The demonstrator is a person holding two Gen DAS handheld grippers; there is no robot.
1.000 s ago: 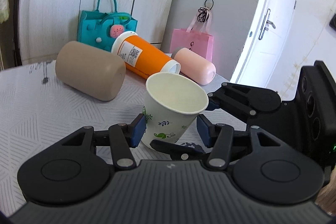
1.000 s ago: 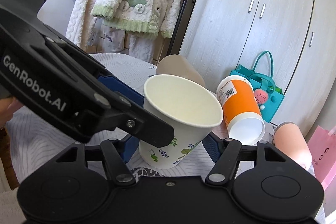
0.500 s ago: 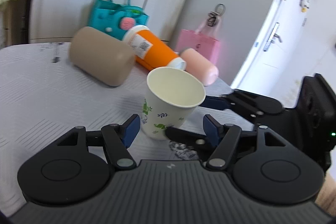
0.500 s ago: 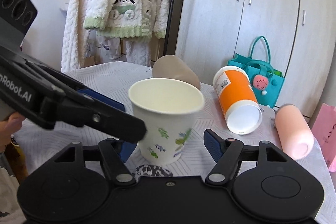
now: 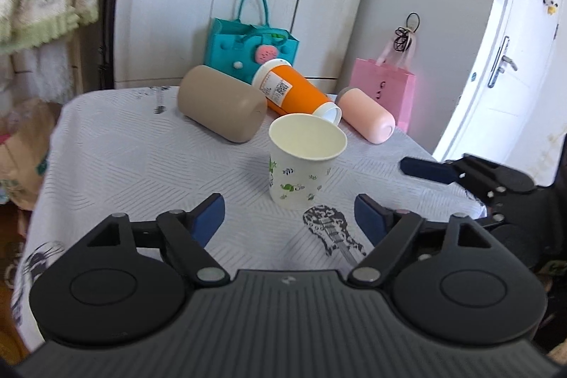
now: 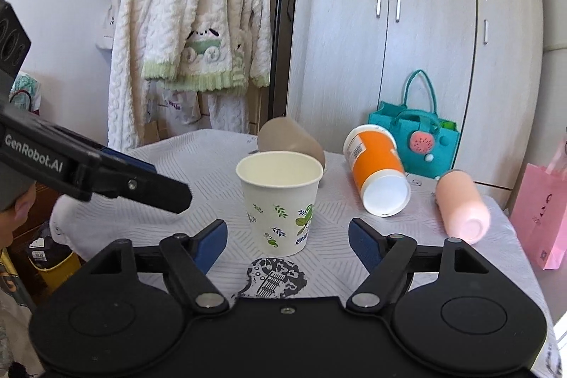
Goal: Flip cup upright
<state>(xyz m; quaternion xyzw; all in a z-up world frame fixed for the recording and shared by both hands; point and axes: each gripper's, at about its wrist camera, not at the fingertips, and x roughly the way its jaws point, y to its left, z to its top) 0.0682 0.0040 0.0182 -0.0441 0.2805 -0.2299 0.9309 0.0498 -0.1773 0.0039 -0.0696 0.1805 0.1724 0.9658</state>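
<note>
The paper cup (image 6: 281, 201) stands upright, mouth up, on the table (image 6: 198, 172) near its front edge, just behind the guitar print (image 6: 274, 277), so the flip looks done to me, and that's probably why neither hand-held gripper is on it. The right hand-held gripper (image 6: 287, 238) sits just in front of the cup with its jaws wide apart, holding and touching nothing, and the left hand-held gripper (image 5: 288, 218) is the same: spread wide, empty, clear of the cup. The tan cup (image 5: 221, 103), orange cup (image 5: 296, 92) and pink cup (image 5: 366, 116) lie on their sides toward the far edge, so more flipping may be left.
</note>
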